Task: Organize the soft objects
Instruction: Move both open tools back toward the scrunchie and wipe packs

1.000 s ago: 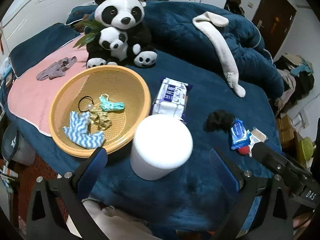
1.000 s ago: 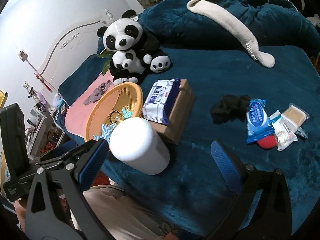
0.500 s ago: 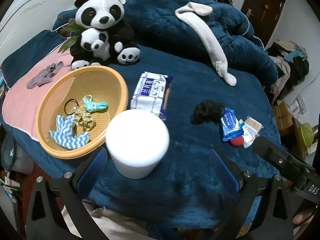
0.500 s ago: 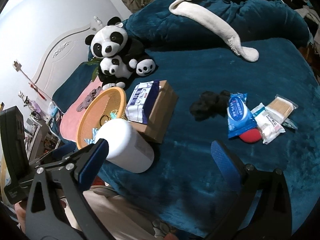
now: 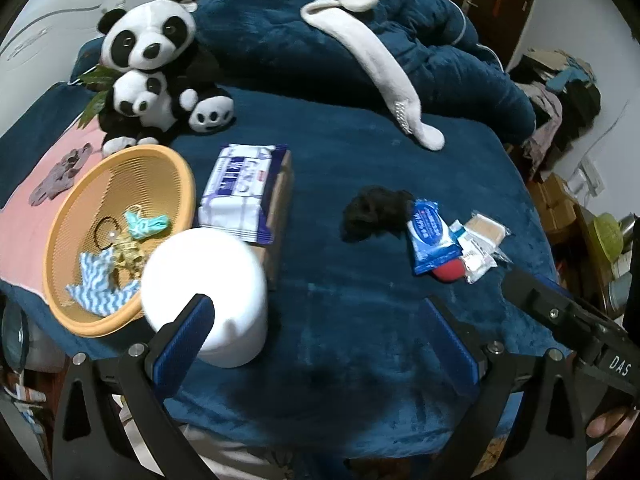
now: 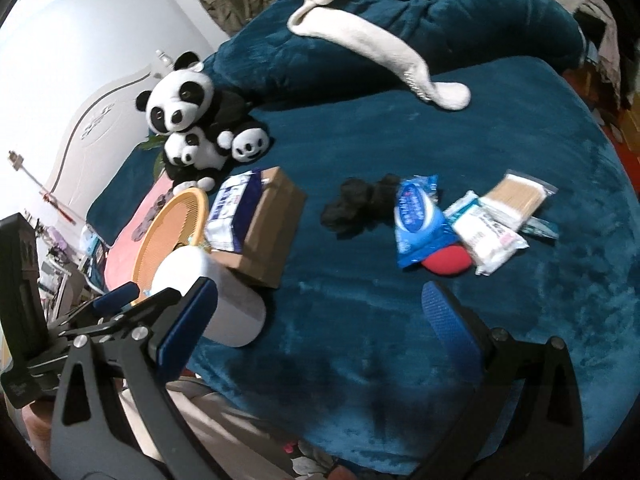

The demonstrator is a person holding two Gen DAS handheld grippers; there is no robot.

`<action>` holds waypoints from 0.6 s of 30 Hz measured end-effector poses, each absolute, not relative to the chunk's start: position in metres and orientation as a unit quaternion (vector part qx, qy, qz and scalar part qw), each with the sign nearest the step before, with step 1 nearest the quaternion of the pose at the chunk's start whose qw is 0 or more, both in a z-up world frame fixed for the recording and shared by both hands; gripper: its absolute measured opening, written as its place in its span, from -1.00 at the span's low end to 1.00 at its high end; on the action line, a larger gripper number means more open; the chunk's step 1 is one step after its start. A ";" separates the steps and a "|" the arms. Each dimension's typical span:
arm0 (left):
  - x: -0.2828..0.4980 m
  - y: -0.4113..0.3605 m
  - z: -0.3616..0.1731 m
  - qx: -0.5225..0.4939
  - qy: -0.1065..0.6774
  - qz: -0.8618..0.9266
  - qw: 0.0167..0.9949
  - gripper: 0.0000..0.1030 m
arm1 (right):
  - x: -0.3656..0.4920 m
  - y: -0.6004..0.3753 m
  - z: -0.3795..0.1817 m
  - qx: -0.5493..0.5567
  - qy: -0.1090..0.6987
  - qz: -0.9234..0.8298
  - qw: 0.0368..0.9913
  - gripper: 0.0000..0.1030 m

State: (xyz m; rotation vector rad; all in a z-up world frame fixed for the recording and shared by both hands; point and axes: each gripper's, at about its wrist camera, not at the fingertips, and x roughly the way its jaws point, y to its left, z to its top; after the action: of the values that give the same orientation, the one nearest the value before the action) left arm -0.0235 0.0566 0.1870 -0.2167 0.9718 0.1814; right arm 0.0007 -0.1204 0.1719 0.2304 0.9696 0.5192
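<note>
A black soft bundle [image 5: 374,212] [image 6: 356,204] lies mid-bed on the blue blanket. Left of it an orange basket [image 5: 160,148] [image 6: 160,236] holds hair ties and a striped cloth [image 5: 96,284]. A panda plush [image 5: 152,64] [image 6: 180,100] sits behind the basket. A long white sock [image 5: 372,56] [image 6: 380,52] drapes over the rumpled duvet. My left gripper [image 5: 320,340] hangs open at the bed's near edge, holding nothing. My right gripper [image 6: 318,320] is open too, short of the black bundle.
A white tub [image 5: 208,280] stands by the basket, just beyond my left finger. A wipes pack [image 5: 240,188] lies on a cardboard box [image 6: 272,224]. A blue packet [image 5: 430,236], a red disc [image 5: 450,272] and cotton swabs [image 6: 520,196] lie right of the bundle. A pink towel [image 5: 24,216] carries a grey cloth [image 5: 60,172].
Both views have swung to the right, so the basket and tub slid left and the black bundle and packets came nearer the middle. Both grippers stayed open.
</note>
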 end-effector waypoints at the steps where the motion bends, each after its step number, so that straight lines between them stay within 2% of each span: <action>1: -0.021 0.053 0.185 -0.102 0.468 0.083 0.874 0.98 | 0.002 -0.126 0.170 0.112 0.461 0.241 0.847 1.00; 18: 0.012 0.020 0.150 -0.092 0.501 0.042 0.860 0.98 | 0.018 -0.174 0.140 0.139 0.483 0.187 0.844 1.00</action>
State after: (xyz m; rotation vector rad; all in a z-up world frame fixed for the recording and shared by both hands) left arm 0.0124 0.0202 0.1502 -0.1929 1.0516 0.0881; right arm 0.0184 -0.1736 0.1401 0.2932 1.0198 0.3956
